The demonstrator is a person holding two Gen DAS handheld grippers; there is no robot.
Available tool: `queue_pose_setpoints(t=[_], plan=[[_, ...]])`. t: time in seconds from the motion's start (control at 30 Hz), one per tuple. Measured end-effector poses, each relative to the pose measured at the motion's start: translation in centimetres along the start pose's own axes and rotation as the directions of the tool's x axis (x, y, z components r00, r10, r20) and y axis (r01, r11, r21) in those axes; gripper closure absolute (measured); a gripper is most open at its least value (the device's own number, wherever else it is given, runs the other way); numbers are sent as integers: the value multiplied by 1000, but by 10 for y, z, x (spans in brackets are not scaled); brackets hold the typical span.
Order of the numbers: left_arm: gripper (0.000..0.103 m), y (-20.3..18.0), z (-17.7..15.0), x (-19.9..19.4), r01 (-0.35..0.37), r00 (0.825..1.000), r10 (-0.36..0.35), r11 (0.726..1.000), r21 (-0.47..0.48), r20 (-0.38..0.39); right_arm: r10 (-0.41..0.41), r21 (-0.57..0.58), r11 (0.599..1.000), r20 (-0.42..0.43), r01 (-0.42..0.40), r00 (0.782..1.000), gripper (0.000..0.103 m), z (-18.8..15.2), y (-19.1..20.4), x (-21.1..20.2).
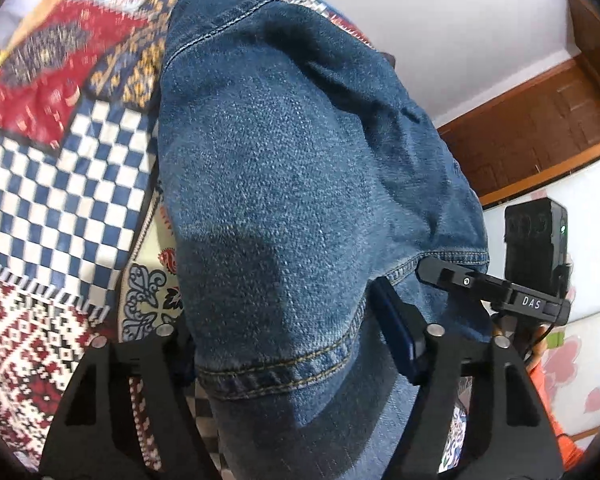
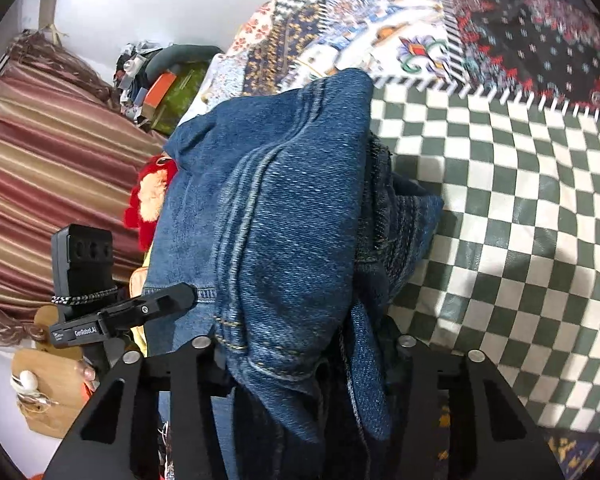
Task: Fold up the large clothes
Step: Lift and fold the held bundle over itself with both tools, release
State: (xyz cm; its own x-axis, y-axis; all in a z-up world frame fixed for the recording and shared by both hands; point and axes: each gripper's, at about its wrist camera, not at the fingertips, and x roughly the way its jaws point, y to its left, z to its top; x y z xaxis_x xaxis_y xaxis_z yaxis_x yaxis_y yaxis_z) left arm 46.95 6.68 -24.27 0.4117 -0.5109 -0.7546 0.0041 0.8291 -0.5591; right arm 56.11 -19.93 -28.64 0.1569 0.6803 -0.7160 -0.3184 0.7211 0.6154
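Here the jeans (image 1: 300, 168) lie bunched on the patchwork bedspread (image 1: 60, 184), with both grippers at their near hem. The left gripper (image 1: 296, 364) has denim between its fingers (image 1: 396, 332); so does the right gripper (image 2: 304, 364). Whether either pair actually pinches the cloth I cannot tell.

- One blue denim garment (image 1: 300, 184), bunched.
- Two black grippers: the left gripper (image 1: 296, 364) and the right gripper (image 2: 304, 364).
- One patchwork bedspread (image 2: 500, 184) with checkered panels.
- One striped curtain (image 2: 52, 152).
- One brown wooden door (image 1: 540, 128).
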Motion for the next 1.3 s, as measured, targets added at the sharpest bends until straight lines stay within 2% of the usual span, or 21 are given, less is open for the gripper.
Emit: queue_pose_setpoints(t=[0.17,0.3,0.53,0.67,0.8,0.93,1.17,1.3], plan=[[41,-22,-1,-37,-26,996,21,998,60,83,-51,-100,994,34,54,998,63,-6,46,-21],[42,-23,-7,-81,-18,988,6,997,74,155,-47,-149,987,73,58,996,64,-11,83,-37],[42,8,-22,-161,-26,968,9,998,65,249,-8,-244,969,114,35,993,64,-20,156,-46],[42,33,-35,-189,-47,964,37,998,33,264,17,-265,964,91,8,996,64,-29,184,-32],[42,69,-49,-190,-67,967,69,998,-18,244,21,-256,967,37,-11,999,64,-37,201,4],[42,104,-58,-177,-73,976,89,994,-86,199,12,-222,975,-36,-20,999,64,-45,201,45],[42,164,-66,-129,-89,989,109,980,-179,103,-25,-145,989,-158,2,987,64,-47,170,122],[41,195,-61,-105,-47,994,70,968,-246,84,-19,-111,994,-184,-2,983,64,-36,153,145]])
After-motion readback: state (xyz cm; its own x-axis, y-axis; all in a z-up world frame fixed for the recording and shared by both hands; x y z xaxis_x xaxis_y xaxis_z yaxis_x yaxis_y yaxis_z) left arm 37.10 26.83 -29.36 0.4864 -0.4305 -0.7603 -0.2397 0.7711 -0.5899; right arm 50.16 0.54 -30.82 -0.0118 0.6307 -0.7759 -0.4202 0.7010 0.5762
